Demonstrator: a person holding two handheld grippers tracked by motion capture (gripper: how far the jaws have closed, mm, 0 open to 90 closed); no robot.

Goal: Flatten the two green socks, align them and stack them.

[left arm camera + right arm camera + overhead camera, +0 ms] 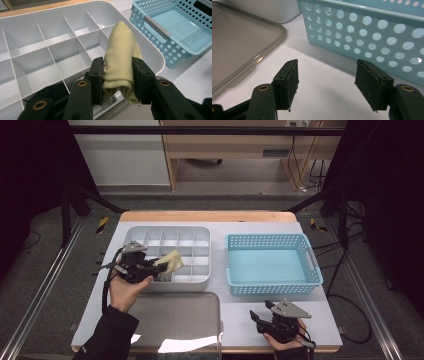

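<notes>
Two tongs are seen: the left tongs (117, 80) are clamped on a yellow cloth (121, 57) above the divided tray (32, 50); the right tongs (327, 85) are held apart, empty, above the counter (322, 70).

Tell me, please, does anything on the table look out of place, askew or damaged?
Nothing stands out. The left gripper holds a folded yellow cloth above the white divided tray, while the blue basket and the clear lid sit square on the table, with no visible damage.
</notes>
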